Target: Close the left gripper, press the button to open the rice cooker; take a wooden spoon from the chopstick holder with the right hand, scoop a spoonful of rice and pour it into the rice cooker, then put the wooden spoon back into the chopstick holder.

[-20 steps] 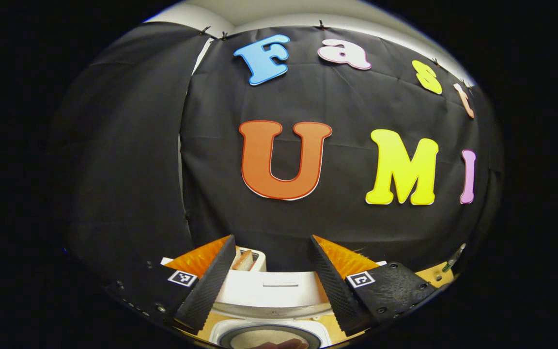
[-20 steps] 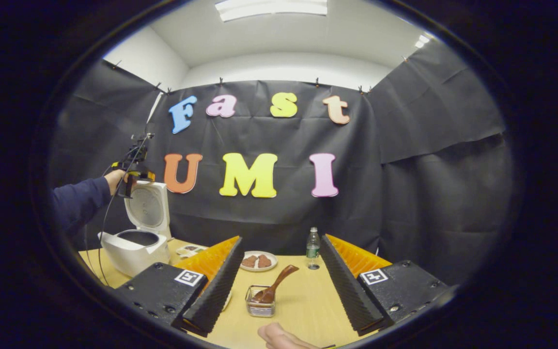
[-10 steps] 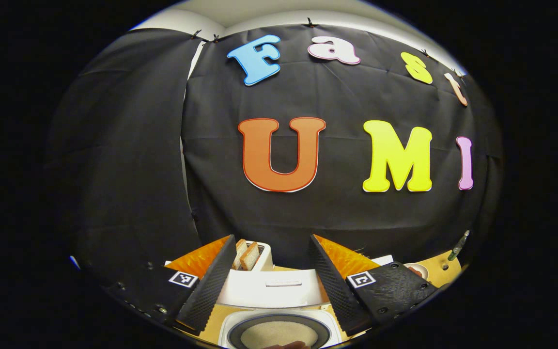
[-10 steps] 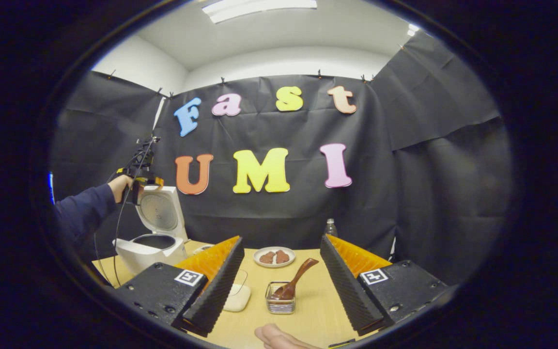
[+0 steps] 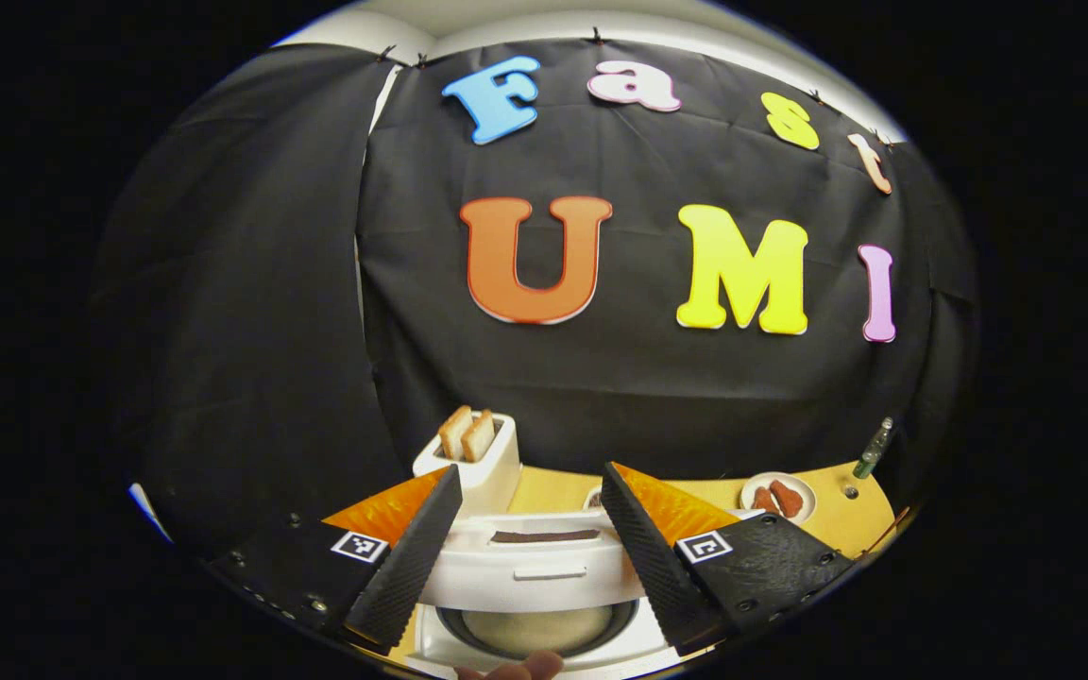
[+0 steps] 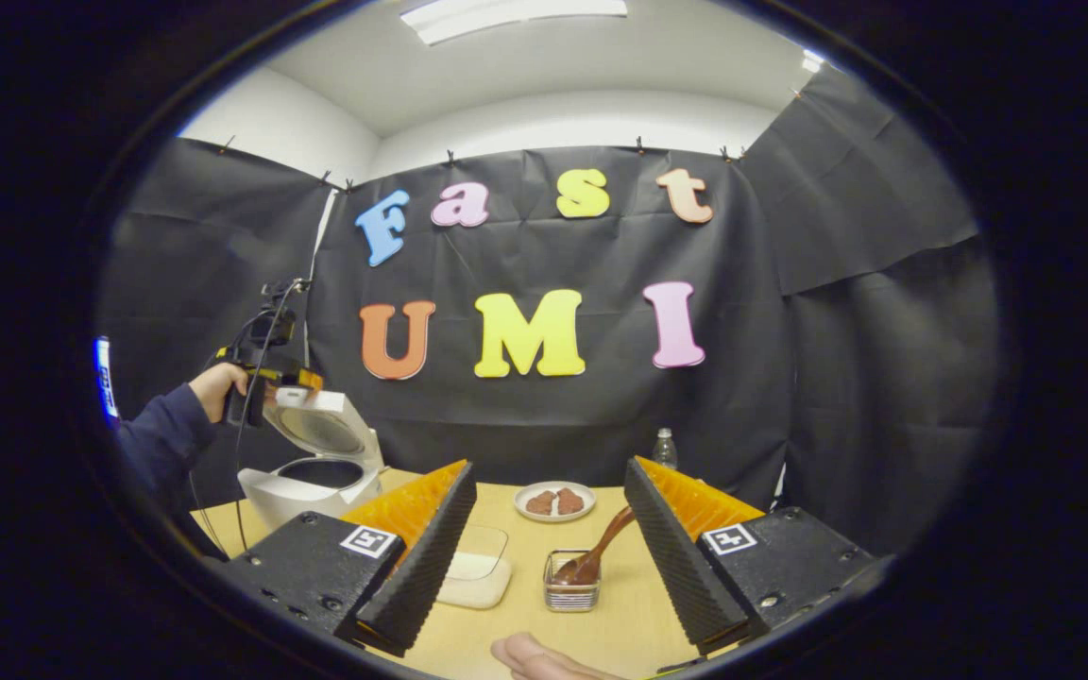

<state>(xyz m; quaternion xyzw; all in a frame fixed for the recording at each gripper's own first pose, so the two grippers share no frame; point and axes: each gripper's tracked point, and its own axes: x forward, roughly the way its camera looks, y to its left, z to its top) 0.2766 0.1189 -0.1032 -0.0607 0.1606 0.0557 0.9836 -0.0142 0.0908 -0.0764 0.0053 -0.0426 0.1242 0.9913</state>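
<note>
Left gripper: jaws spread wide, nothing between them; it hangs above the cooker's lid, no contact to be seen. In the right gripper view it sits at the lid's top edge, held by a hand with a dark sleeve.

Right gripper: released, jaws wide apart and empty, above the table's near edge, with the holder framed between the fingers.

Cooker: white, at the table's left edge. The lid is raised and tilted forward over the pot. In the left gripper view the pot's inside shows pale below the lid; what lies in it I cannot tell.

Spoon: wooden, standing in the holder, bowl down, handle leaning up to the right.

Holder: small clear one near the table's near edge, about the middle.

Rice box: clear container with white contents, just left of the holder, partly behind the right gripper's left finger.

Plate: white, with two brown pieces, toward the far edge, behind the holder.

Bottle: upright at the far edge, right of the plate.

Toaster: white, two slices standing in it, at the far edge behind the cooker.

Table: light wood.
</note>
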